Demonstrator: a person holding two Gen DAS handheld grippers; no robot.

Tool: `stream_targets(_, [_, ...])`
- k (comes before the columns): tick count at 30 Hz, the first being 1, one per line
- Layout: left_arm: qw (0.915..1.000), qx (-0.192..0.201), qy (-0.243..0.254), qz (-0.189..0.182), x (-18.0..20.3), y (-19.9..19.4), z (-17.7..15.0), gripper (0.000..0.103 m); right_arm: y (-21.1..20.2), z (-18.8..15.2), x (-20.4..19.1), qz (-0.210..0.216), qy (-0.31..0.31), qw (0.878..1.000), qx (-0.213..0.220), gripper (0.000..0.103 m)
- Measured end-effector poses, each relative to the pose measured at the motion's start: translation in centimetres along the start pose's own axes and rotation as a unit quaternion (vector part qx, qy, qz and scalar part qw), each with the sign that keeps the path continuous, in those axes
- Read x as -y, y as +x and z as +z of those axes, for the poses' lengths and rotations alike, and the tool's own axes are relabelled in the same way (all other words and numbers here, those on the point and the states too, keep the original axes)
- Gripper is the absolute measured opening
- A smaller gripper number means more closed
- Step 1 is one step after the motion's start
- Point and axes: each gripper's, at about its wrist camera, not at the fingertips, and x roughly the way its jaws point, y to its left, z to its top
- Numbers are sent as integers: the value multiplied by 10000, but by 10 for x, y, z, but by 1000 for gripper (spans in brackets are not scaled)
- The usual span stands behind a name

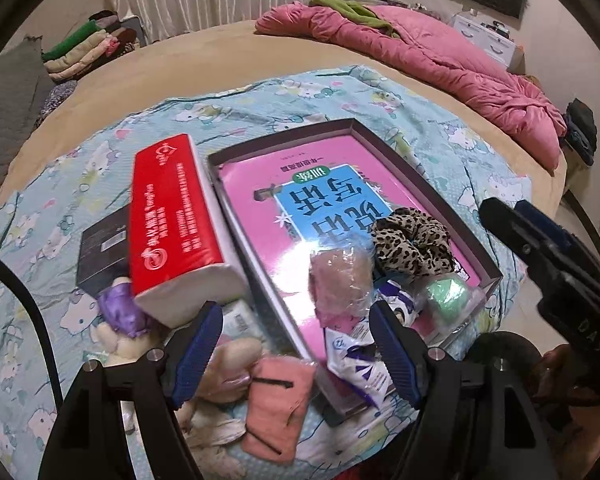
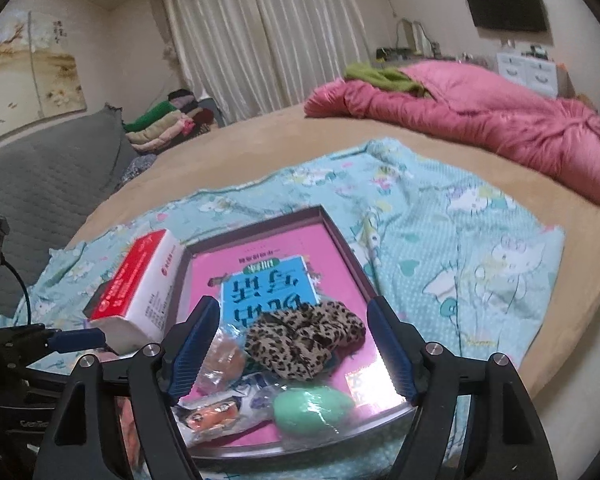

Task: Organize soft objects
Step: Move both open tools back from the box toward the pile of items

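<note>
The leopard scrunchie [image 2: 306,340] lies inside the shallow box [image 1: 490,280], on the pink book [image 1: 260,208], near a wrapped beige bundle [image 1: 340,280] and a green egg-shaped sponge [image 2: 312,408]. The red tissue pack [image 1: 176,216] stands just beside the box on the blue blanket [image 2: 460,248]. The left gripper [image 1: 296,352] and the right gripper [image 2: 292,346] are both spread and hold nothing.

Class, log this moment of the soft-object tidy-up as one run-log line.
left gripper: jaws open, empty | right gripper: jaws open, empty | tray: leopard scrunchie, green sponge inside | tissue pack: beside tray
</note>
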Motion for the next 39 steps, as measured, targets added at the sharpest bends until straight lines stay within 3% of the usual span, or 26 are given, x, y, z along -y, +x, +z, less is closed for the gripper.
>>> stream_targets(21, [9988,278,-356,172,-36,-43,-10,80,-51,28,-59,275,-390,9974,536,80])
stream_targets(31, [9968,451,-613,238,-62,-70,-14,80,-59,37,-82,516,-368,9970,454,80])
stream_targets(39, [9950,544,-770,324,-79,-87,-20,80,-63,37,-104,452,-539,9969,340,80])
